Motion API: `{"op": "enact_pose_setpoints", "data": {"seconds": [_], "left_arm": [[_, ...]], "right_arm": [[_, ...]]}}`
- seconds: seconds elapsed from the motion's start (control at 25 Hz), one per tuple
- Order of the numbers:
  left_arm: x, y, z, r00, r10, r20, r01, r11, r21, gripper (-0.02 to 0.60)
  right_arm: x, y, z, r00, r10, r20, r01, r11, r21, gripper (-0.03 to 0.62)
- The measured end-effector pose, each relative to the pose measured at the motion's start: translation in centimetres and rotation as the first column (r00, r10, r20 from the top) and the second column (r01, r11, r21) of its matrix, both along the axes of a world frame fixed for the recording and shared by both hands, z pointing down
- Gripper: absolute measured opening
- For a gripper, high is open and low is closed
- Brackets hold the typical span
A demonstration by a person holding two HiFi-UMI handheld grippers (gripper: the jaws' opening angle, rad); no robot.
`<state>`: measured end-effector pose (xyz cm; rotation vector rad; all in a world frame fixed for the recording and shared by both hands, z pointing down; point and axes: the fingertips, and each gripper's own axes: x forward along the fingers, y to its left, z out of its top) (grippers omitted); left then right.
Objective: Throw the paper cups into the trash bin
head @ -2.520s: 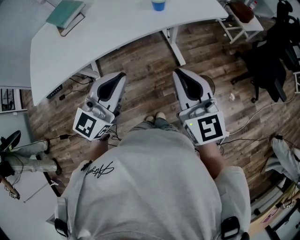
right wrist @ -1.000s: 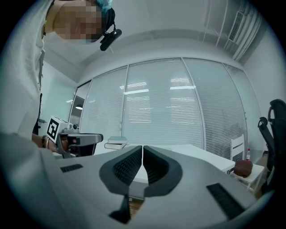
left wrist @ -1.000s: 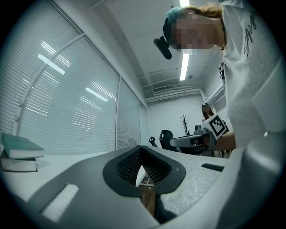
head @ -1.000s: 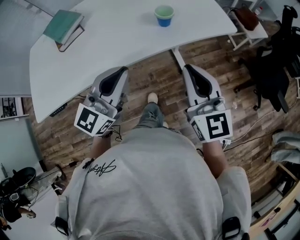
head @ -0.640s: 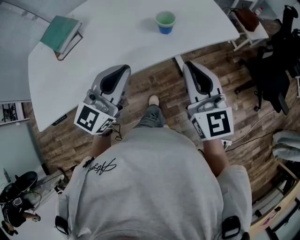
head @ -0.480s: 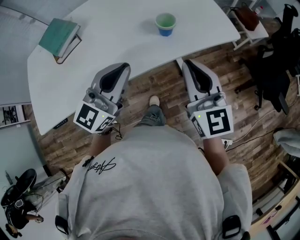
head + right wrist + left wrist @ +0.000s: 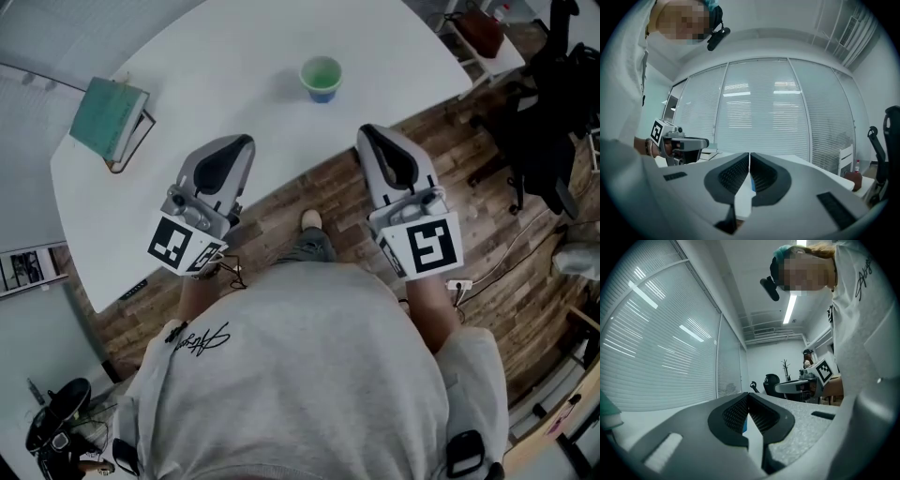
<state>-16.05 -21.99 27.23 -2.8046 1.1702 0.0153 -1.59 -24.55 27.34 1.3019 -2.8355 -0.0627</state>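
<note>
A blue paper cup (image 7: 322,79) with a green inside stands upright on the white table (image 7: 234,66), towards its far right. In the head view my left gripper (image 7: 232,147) reaches just over the table's near edge, left of and short of the cup. My right gripper (image 7: 374,139) hovers over the wooden floor at the table's edge, below and right of the cup. In the gripper views the left gripper (image 7: 748,397) and right gripper (image 7: 749,155) have their jaws pressed together with nothing held. A thin blue sliver of the cup (image 7: 753,184) shows beyond the right jaws. No trash bin is visible.
A green book (image 7: 110,120) lies on the table's left end. A black office chair (image 7: 553,103) and a small white side table (image 7: 483,42) stand at the right. Cables (image 7: 497,272) trail over the wooden floor. Blinds cover the windows behind the table.
Both grippers have advanced towards the table with the person. The cup and table now sit lower and closer in the head view. The jaws stayed shut.
</note>
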Motion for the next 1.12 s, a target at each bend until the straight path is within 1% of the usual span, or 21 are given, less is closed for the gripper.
{"op": "enact_pose_setpoints", "data": {"seconds": [0.28, 0.44, 0.6, 0.68, 0.76, 0.84, 0.88, 0.92, 0.96, 1.0, 1.12], "left_arm": [[0.1, -3.5, -0.1, 0.999, 0.046, -0.004, -0.046, 0.999, -0.002, 0.005], [0.0, -5.0, 0.2, 0.997, 0.081, -0.005, -0.081, 0.997, -0.006, 0.005], [0.5, -6.3, 0.7, 0.996, 0.095, -0.002, -0.095, 0.995, -0.016, 0.005], [1.0, -6.7, 1.2, 0.995, 0.098, 0.003, -0.098, 0.995, -0.028, 0.005], [1.4, -6.7, 1.7, 0.996, 0.093, 0.012, -0.093, 0.995, -0.044, 0.005], [1.3, -7.2, 1.7, 0.997, 0.072, 0.016, -0.071, 0.996, -0.043, 0.005], [1.3, -7.3, 1.6, 0.998, 0.06, 0.014, -0.06, 0.997, -0.044, 0.005], [1.4, -7.3, 1.6, 0.999, 0.05, 0.011, -0.05, 0.998, -0.046, 0.005], [1.5, -7.2, 1.7, 0.999, 0.042, 0.01, -0.042, 0.998, -0.047, 0.005], [1.5, -7.2, 1.7, 0.999, 0.033, 0.01, -0.033, 0.998, -0.048, 0.005], [1.1, -7.3, 1.9, 1.0, 0.001, 0.009, 0.0, 0.999, -0.048, 0.005]], "right_arm": [[0.0, -2.9, -0.8, 0.999, 0.032, 0.001, -0.032, 0.999, 0.022, 0.014], [-0.1, -4.1, -0.5, 0.998, 0.055, 0.0, -0.055, 0.998, 0.019, 0.013], [0.5, -5.0, 0.0, 0.998, 0.066, -0.011, -0.066, 0.998, 0.017, 0.014], [0.9, -5.2, 0.3, 0.998, 0.058, -0.007, -0.058, 0.998, -0.001, 0.014], [0.9, -5.4, 0.7, 1.0, 0.024, -0.011, -0.024, 0.999, -0.026, 0.014], [0.7, -6.0, 1.0, 1.0, -0.012, -0.02, 0.011, 0.999, -0.034, 0.016], [0.7, -6.2, 1.2, 0.999, -0.028, -0.024, 0.027, 0.999, -0.042, 0.023], [0.7, -6.3, 1.5, 0.998, -0.046, -0.031, 0.044, 0.997, -0.059, 0.05], [0.7, -6.2, 2.1, 0.997, -0.067, -0.043, 0.063, 0.995, -0.082, 0.098], [0.6, -6.2, 2.7, 0.995, -0.088, -0.057, 0.081, 0.991, -0.108, 0.121], [-0.2, -6.6, 4.1, 0.986, -0.142, -0.085, 0.129, 0.981, -0.142, 0.169]]}}
